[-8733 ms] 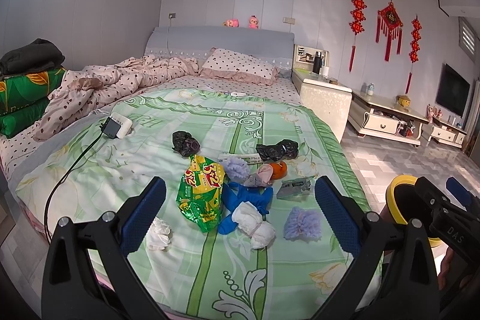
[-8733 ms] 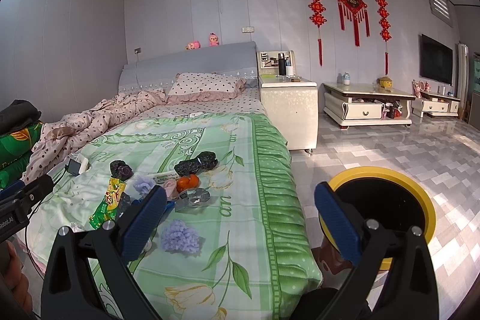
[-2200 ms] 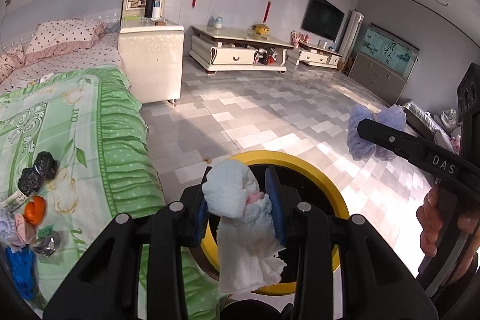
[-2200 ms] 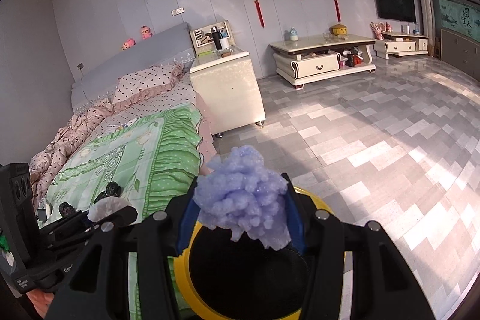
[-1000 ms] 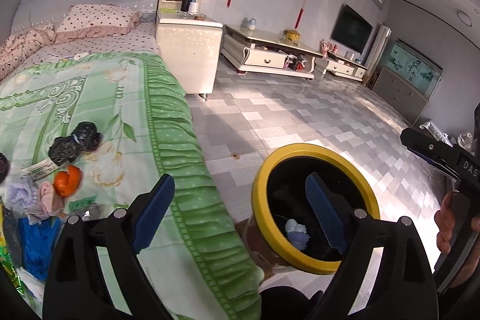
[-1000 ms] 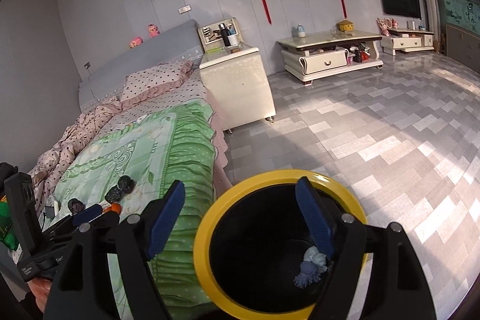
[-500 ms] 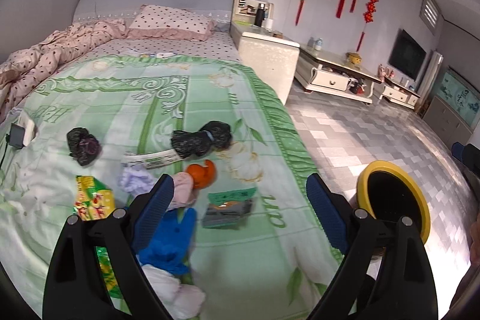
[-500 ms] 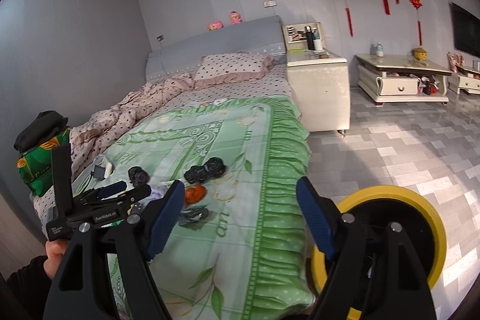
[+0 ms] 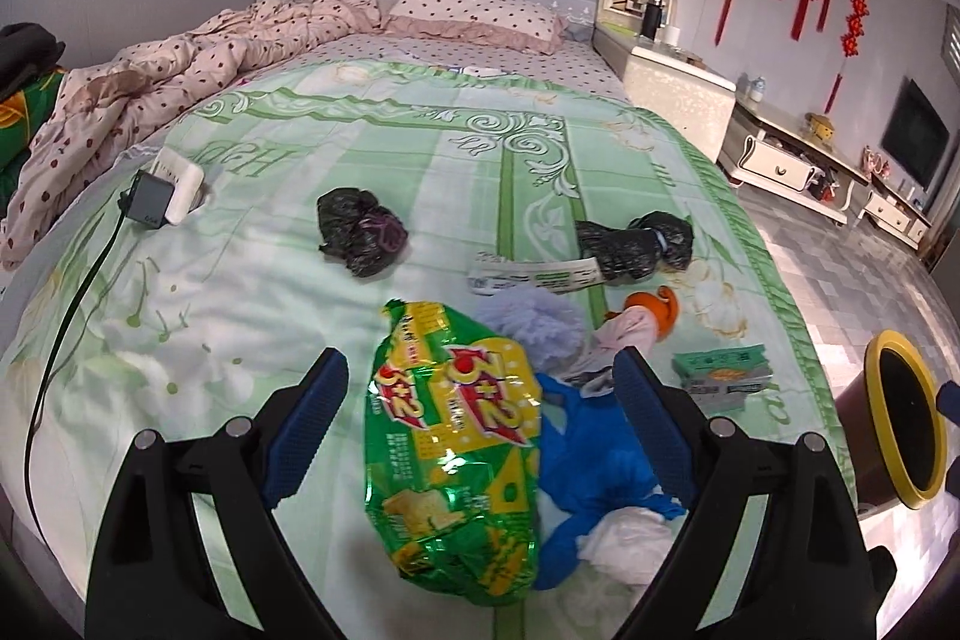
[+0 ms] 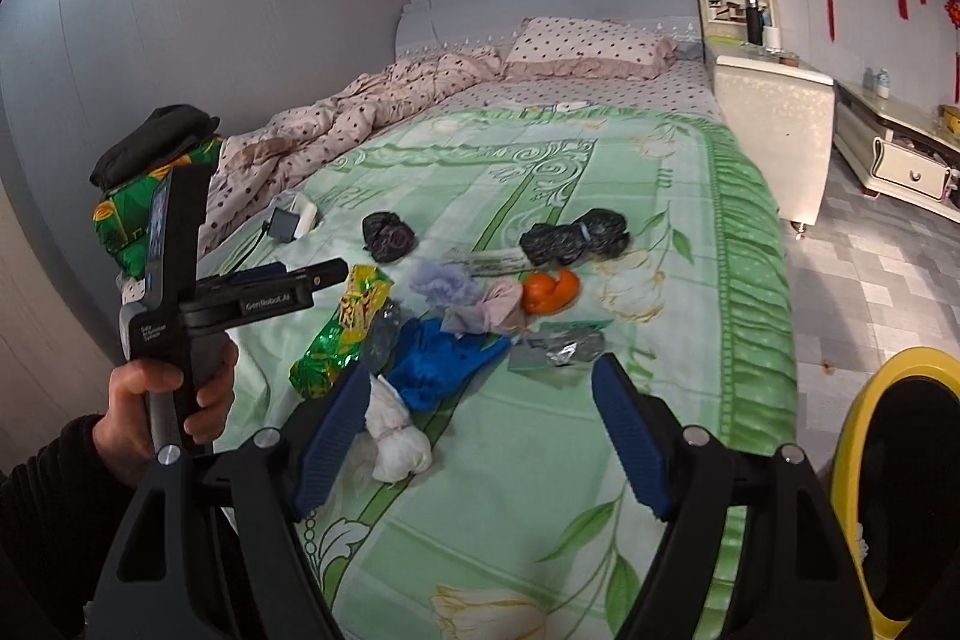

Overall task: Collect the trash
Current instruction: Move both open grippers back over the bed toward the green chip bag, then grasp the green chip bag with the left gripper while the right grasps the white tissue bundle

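Since a second ago, both hand-held grippers are being swung from the bin back to the bed.

Left wrist: left hand-held gripper (image 9: 477, 409) is spread, empty, framing the green snack bag (image 9: 456, 451); closing on it is likely next. Yellow bin (image 9: 906, 433) is standing on the floor beside the bed (image 9: 240, 280).

Right wrist: right hand-held gripper (image 10: 480, 436) is spread, empty. White wad (image 10: 393, 436) is being shown whole here; orange peel (image 10: 549, 292) too.

Ahead of the hand-held gripper, a bed (image 9: 420, 148) with pillow (image 9: 474, 7); charger (image 9: 150, 199) far left, nightstand (image 9: 678, 94) far right.
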The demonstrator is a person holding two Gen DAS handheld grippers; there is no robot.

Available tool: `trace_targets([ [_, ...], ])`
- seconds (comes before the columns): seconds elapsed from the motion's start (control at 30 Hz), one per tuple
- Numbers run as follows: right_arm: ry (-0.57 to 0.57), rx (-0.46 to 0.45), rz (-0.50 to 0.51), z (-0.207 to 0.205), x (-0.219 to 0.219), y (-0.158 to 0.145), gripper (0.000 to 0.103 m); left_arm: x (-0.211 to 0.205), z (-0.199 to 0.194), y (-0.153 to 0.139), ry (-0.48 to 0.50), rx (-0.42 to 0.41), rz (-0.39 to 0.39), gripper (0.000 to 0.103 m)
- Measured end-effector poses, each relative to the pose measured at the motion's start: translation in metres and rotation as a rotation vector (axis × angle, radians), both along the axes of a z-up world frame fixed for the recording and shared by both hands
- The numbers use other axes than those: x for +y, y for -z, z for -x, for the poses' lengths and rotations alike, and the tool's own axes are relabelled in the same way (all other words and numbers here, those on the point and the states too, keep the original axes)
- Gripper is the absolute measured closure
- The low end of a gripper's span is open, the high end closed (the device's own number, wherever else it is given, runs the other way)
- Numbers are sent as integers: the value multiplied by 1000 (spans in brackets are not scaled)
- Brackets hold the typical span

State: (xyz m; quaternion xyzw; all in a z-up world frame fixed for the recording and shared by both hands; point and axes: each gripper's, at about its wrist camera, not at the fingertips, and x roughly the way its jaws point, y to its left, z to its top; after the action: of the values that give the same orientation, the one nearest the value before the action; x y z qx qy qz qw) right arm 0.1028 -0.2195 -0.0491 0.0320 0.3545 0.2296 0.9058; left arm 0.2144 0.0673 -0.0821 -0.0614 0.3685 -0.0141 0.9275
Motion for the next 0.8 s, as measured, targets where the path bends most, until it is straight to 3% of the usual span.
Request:
trace_targets([
  [0.3, -111, 121, 56, -20, 59, 56, 30, 37, -14, 45, -41, 77, 38, 17],
  [0.67, -170, 197, 102, -39, 92, 92, 30, 40, -34, 82, -10, 147, 95, 18],
  [0.8, -183, 227, 119, -44, 98, 104, 38, 36, -38, 91, 10, 164, 118, 24],
])
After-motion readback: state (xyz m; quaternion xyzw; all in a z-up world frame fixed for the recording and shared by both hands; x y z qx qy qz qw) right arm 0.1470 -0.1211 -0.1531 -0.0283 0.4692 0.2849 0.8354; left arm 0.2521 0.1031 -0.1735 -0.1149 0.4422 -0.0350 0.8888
